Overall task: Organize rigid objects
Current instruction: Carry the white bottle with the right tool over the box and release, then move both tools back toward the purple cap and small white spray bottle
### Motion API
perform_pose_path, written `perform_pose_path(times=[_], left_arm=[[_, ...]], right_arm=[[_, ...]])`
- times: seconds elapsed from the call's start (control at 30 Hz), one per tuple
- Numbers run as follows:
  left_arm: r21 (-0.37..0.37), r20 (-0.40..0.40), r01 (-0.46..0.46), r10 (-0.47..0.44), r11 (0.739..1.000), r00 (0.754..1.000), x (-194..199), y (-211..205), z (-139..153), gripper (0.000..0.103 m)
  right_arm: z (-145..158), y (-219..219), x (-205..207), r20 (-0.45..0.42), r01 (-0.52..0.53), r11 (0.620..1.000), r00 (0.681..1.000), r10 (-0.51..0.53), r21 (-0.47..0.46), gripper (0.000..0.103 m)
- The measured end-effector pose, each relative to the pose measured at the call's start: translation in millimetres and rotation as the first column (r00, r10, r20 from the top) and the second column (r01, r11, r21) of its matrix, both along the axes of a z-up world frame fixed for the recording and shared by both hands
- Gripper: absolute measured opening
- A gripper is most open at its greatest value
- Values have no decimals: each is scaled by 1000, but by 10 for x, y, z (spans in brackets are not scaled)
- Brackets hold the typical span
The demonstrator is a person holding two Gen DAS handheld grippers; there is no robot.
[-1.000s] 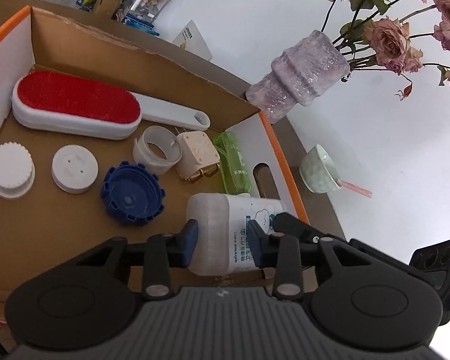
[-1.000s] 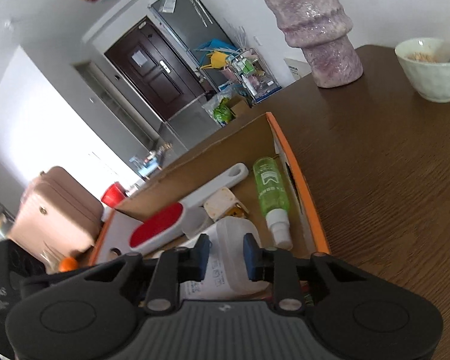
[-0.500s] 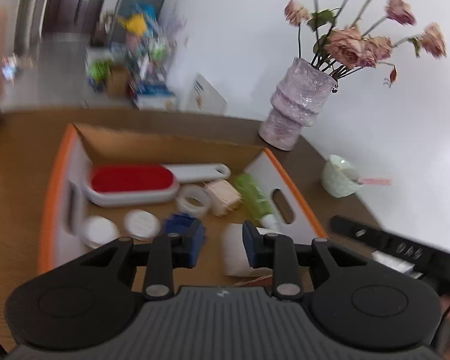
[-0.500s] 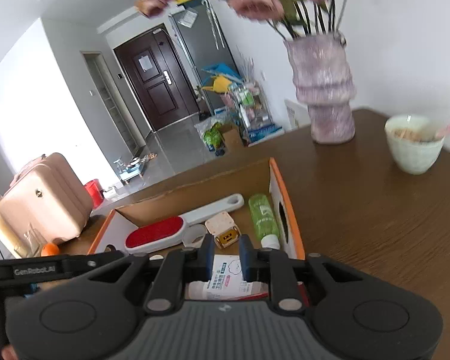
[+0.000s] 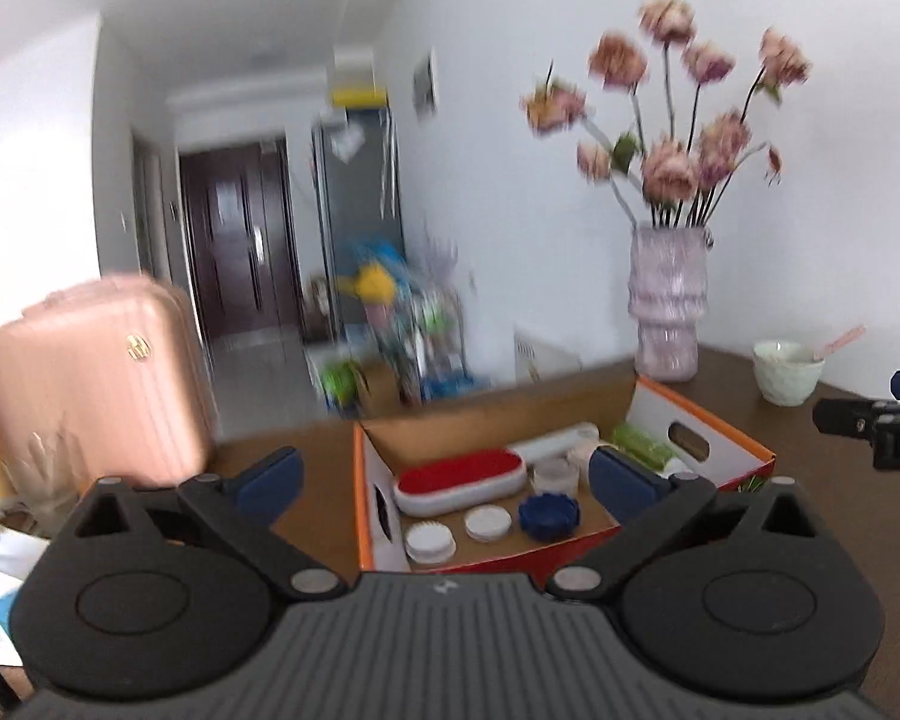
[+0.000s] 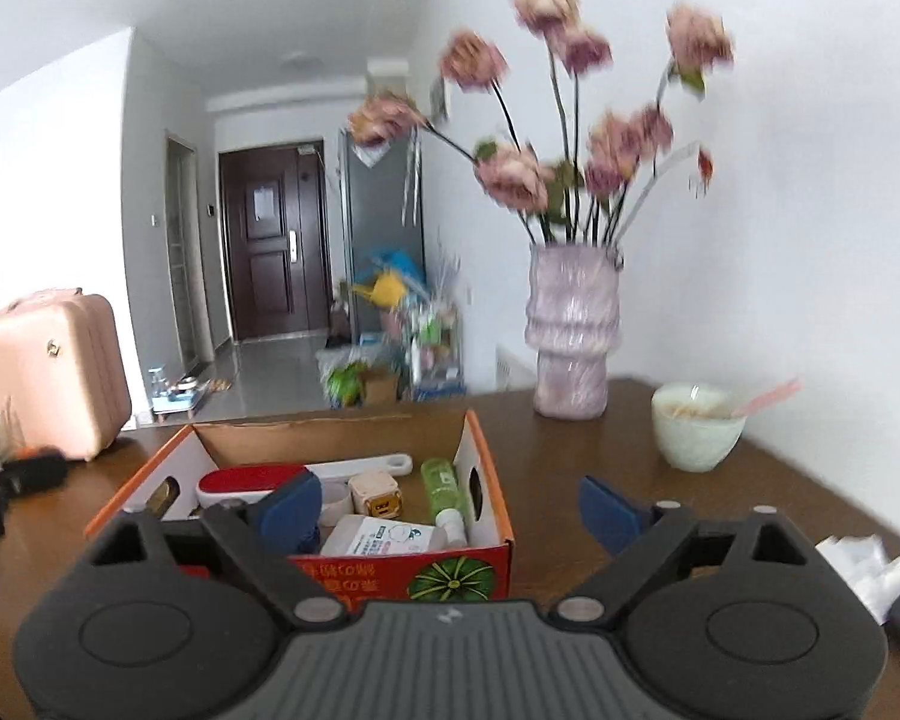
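An orange-rimmed cardboard box (image 5: 360,498) stands on the brown table. In it lie a red-faced white brush (image 5: 459,480), two white lids (image 5: 429,540), a blue cap (image 5: 549,515) and a green bottle (image 5: 642,447). The right wrist view also shows a white labelled bottle (image 6: 384,537) and a beige cube (image 6: 375,495) inside the box (image 6: 342,579). My left gripper (image 5: 444,480) hovers short of the box, its jaws opening wide with nothing between them. The jaws of my right gripper (image 6: 450,507) are opening too, with nothing between them, in front of the box's near wall.
A lilac vase of pink flowers (image 6: 570,336) and a pale bowl with a pink spoon (image 6: 696,426) stand behind and right of the box. Crumpled white paper (image 6: 870,570) lies at the right. A pink suitcase (image 5: 90,384) stands at the left.
Both grippers have pulled back from over the box, risen and levelled out. Their jaws have gone from nearly shut to wide apart. The things in the box have not moved.
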State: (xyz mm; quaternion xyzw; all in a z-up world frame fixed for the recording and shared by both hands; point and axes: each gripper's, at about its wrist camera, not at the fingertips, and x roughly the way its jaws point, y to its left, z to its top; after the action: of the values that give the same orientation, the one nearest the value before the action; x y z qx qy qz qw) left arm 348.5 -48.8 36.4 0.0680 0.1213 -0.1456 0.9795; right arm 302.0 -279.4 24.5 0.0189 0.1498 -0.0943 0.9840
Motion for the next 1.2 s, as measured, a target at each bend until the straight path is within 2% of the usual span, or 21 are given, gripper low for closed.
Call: perform_pose_path(times=[0.13,0.37,0.67,0.8,0.93,1.07,1.2], left_arm=[[-36,22,19,-18,999,1000,-249,90,-117,103],[-107,16,22,-20,994,1000,-557,271,-164,103],[-136,33,19,-15,990,999,-1127,536,-280,103],[-135,41,16,-11,991,999,-1486,658,-388,103],[-134,35,-23,28,991,999,-1794,781,-543,103],[-120,26,-21,24,992,999,-2119,888,-660,103],[-118,18,-5,7,993,1000,-2330,913,-720,103]], right_arm=[[-58,146,-226,28,-11,1000,1000,12,-5,98],[-109,256,-612,75,7,999,997,-9,33,98],[-198,424,-1357,117,-12,1000,993,12,0,100],[-268,503,-1706,128,-32,999,991,36,-33,101],[-398,536,-2049,128,-58,998,990,58,0,102],[-507,675,-2360,141,-72,995,987,80,-65,102],[-577,788,-2444,151,-100,995,983,101,-19,103]])
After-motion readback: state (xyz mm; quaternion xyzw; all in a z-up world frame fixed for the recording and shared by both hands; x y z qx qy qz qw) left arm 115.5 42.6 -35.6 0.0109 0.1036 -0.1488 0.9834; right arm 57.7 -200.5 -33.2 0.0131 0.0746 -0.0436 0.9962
